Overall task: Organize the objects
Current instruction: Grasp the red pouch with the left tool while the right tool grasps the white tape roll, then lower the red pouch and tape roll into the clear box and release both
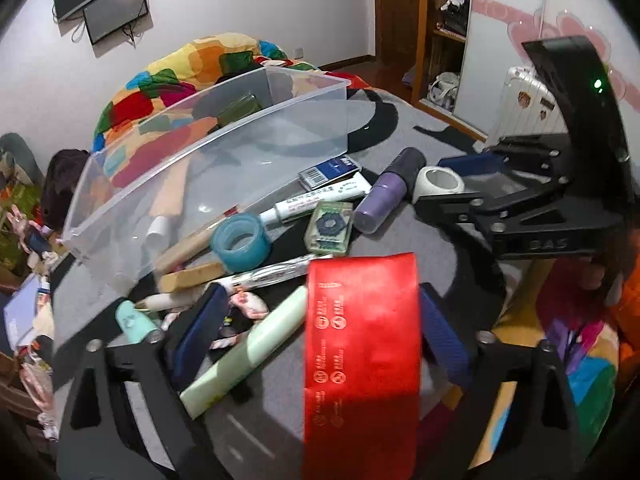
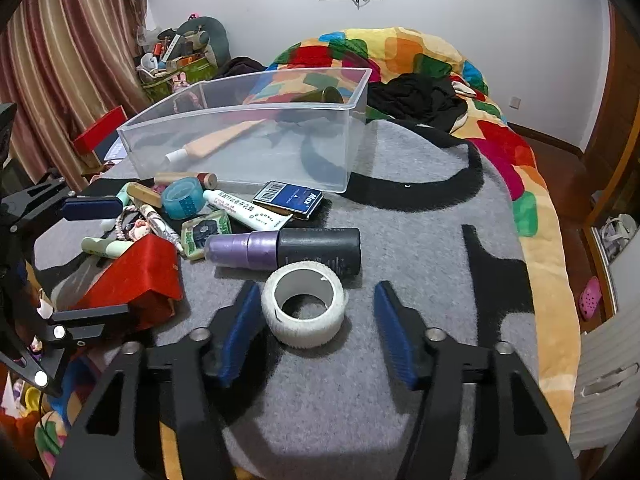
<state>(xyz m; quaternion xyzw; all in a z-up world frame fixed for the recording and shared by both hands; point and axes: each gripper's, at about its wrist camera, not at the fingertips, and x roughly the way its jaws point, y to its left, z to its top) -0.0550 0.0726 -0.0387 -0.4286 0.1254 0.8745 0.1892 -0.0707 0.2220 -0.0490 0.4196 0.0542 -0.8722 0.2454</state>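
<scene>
**Two grippers over the bed clutter**

Our right hand-held gripper [image 2: 314, 330] tilts down, jaws apart around the white tape roll [image 2: 303, 304], untouched. Left of that roll, our left hand-held gripper [image 1: 320, 334] straddles the red rectangular box [image 1: 362, 344], pads seemingly clear.

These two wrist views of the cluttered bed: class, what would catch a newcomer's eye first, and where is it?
The bright red flat packet stands out first, lying between the left gripper's jaws at the near edge of the pile. Next comes the white ring-shaped tape roll on the grey blanket, between the right gripper's open jaws. Behind the clutter stands the clear plastic bin.
</scene>
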